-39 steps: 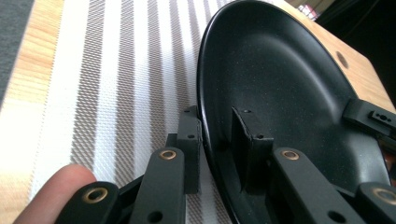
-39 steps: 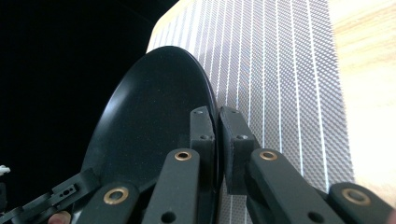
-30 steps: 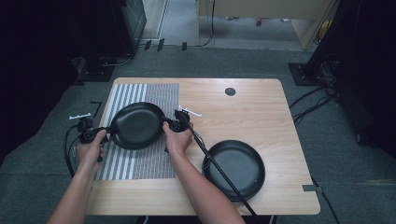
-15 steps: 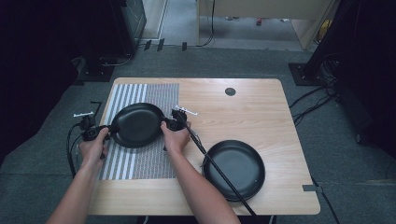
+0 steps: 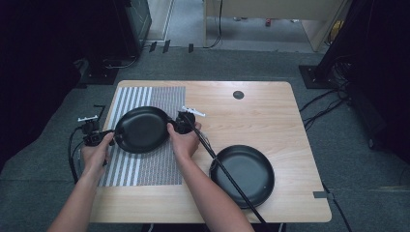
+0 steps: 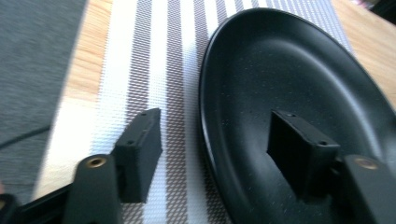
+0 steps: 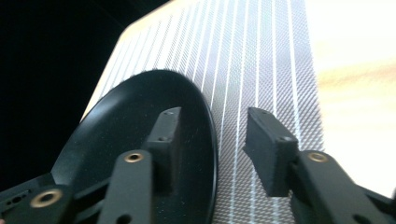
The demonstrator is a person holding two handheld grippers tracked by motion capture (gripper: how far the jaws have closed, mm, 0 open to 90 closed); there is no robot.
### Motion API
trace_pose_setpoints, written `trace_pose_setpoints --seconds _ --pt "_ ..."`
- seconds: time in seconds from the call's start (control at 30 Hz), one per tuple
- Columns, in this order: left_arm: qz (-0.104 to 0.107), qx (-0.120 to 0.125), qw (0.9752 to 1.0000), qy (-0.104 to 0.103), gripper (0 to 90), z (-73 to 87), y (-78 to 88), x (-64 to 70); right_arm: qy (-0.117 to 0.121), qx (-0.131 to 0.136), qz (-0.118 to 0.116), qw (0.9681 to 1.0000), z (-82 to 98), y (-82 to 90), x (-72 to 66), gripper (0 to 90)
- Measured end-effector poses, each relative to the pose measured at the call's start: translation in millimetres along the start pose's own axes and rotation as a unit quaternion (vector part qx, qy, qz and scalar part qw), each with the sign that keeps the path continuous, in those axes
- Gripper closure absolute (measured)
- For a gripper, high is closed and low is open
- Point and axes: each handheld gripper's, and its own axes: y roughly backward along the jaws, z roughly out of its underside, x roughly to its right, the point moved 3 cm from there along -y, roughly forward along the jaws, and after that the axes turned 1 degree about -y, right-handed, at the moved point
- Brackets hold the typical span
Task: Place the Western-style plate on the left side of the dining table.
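Both sets of my jaws have just been opening. Half a second ago each was clamped on the rim of the black plate (image 5: 141, 129); now my left gripper (image 6: 219, 154) stands released, one jaw outside the left rim over the mat, the other above the plate's inner face, pads off the rim. My right gripper (image 7: 212, 149) is likewise released, the right rim passing between the jaws with a gap on each side.

The plate has shifted slightly far and left over the last second and now lies flat on the striped placemat (image 5: 145, 169), at the left half of the table (image 5: 270, 111). Judgement: the placing step looks done; what remains is to back both grippers clear without nudging the rim.

Count: black plates, two. The second plate (image 5: 246, 174) sits on bare wood at the near right. Placemats, one. Grippers, two.
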Motion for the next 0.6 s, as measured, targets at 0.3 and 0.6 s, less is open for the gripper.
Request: trace_pose_setpoints --seconds 0.3,0.6 --pt "-0.026 0.015 0.9985 -0.046 15.7 2.0 19.4 19.5 0.076 0.005 -0.002 0.9971 -20.2 44.2 -0.4 39.4" --pt "0.0 0.053 0.9949 -0.086 12.9 7.2 51.1 48.4 0.13 -0.001 -0.035 0.9909 -27.5 103.6 5.5 29.3"
